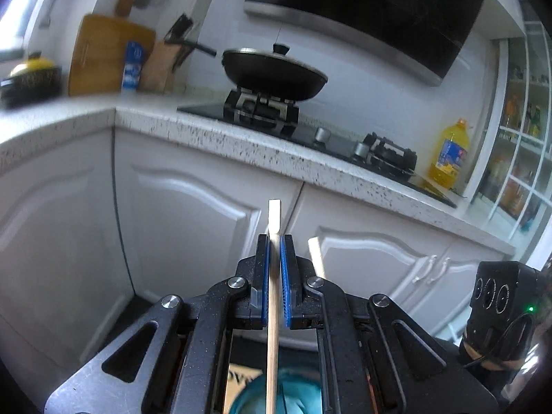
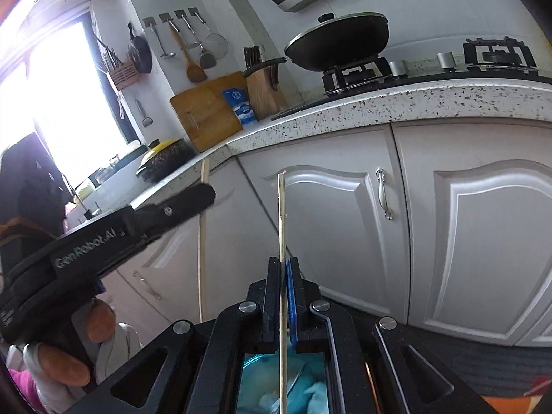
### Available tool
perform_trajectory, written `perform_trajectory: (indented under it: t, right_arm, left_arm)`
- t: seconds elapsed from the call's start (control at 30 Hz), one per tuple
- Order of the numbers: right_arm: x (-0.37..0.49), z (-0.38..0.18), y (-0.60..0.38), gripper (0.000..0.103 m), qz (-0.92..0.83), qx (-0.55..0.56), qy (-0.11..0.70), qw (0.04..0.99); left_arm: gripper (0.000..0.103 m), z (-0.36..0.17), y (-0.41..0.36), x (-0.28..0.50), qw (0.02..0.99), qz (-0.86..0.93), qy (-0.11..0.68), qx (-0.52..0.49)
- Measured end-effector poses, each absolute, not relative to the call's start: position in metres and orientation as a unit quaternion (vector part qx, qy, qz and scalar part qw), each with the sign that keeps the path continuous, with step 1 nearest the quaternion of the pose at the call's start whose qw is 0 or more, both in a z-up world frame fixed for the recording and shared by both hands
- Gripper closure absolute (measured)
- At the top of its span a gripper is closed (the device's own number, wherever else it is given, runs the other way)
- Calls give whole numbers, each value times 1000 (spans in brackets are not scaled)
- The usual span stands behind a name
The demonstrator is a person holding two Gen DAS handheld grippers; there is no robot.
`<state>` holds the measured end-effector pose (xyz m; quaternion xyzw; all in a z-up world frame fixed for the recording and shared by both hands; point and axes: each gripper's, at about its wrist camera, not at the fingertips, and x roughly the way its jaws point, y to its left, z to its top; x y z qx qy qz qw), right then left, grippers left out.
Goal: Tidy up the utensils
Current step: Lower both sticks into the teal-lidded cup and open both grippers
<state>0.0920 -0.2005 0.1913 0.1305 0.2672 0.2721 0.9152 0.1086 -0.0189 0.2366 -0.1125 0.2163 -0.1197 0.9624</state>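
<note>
My left gripper [image 1: 275, 241] is shut on a pale wooden chopstick [image 1: 274, 217] that stands upright between its blue pads, its square top end above the fingertips. A second chopstick end [image 1: 315, 255] shows just to its right. My right gripper [image 2: 283, 264] is shut on another thin chopstick [image 2: 281, 214], also upright. In the right wrist view the left gripper [image 2: 203, 195] reaches in from the left with its chopstick [image 2: 203, 234] hanging down. Both grippers are held in front of the white cabinet doors [image 2: 321, 227], below the counter.
A speckled counter [image 2: 379, 103] carries a hob with a lidded black wok [image 2: 338, 41], a cutting board [image 2: 207, 114], a knife block [image 2: 264, 89] and a yellow oil bottle [image 1: 448, 153]. Utensils hang on the wall [image 2: 186, 48]. Something blue-green [image 2: 276, 386] lies below the grippers.
</note>
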Motion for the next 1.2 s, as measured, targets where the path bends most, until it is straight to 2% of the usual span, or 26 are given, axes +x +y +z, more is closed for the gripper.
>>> perform_trajectory:
  t: [0.37, 0.83, 0.9, 0.93, 0.97, 1.03, 1.07, 1.1, 1.2]
  right_arm:
    - [92, 167, -192, 100, 263, 70, 228, 935]
    - [59, 157, -208, 100, 269, 58, 296, 915]
    - [58, 156, -209, 95, 259, 57, 315, 911]
    - [57, 157, -212, 88, 257, 62, 321, 909]
    - [55, 158, -215, 77, 255, 69, 324, 908]
    - [47, 161, -223, 74, 251, 85, 327, 907]
    - [43, 162, -226, 74, 248, 87, 328, 907]
    - [39, 163, -229, 74, 245, 89, 332, 906]
    - [22, 168, -236, 74, 238, 89, 340, 905]
  left_arm:
    - [98, 205, -27, 109, 968, -119, 211, -70]
    - [98, 187, -22, 73, 955, -132, 257, -68]
    - [98, 186, -22, 68, 952, -138, 265, -67]
    - [98, 187, -22, 64, 949, -142, 271, -70]
    - [95, 188, -21, 61, 948, -144, 275, -70]
    - [77, 190, -21, 53, 944, -150, 285, -69]
    - [60, 191, -20, 48, 944, -152, 285, -72]
    - [56, 194, -18, 42, 943, -155, 283, -76]
    - [56, 203, -14, 26, 944, -159, 280, -73]
